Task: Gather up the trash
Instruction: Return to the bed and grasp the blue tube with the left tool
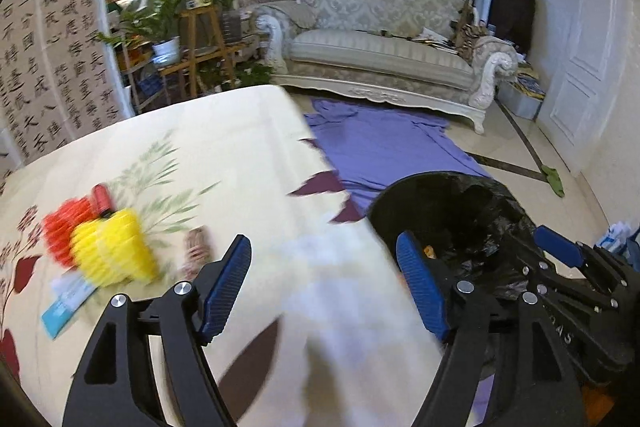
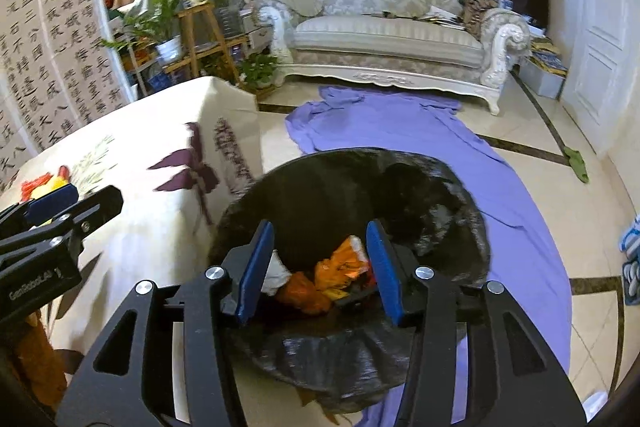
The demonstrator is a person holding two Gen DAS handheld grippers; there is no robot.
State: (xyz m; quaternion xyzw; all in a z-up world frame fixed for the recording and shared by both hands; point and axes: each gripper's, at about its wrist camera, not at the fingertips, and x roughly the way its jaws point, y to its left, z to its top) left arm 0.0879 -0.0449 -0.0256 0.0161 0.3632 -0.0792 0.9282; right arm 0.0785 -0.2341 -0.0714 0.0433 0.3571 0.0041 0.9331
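Note:
A black-lined trash bin (image 2: 360, 187) stands on the floor beside the table; it holds orange wrappers (image 2: 340, 267) and a white scrap. My right gripper (image 2: 320, 263) is open and empty right above the bin's mouth. My left gripper (image 1: 324, 283) is open and empty over the table's right edge, above a blurred white patch (image 1: 340, 287) that may be tissue. On the table to its left lie yellow and red honeycomb paper pieces (image 1: 108, 251), a small patterned wrapper (image 1: 198, 247) and a blue-white packet (image 1: 68, 303). The bin (image 1: 452, 215) also shows at right in the left wrist view.
The table wears a cream floral cloth (image 1: 200, 147). A purple sheet (image 2: 400, 135) covers the floor under the bin. A white sofa (image 2: 392, 39) stands at the back, plants on wooden stands (image 2: 192, 27) at back left. A green rag (image 2: 578, 165) lies on the floor.

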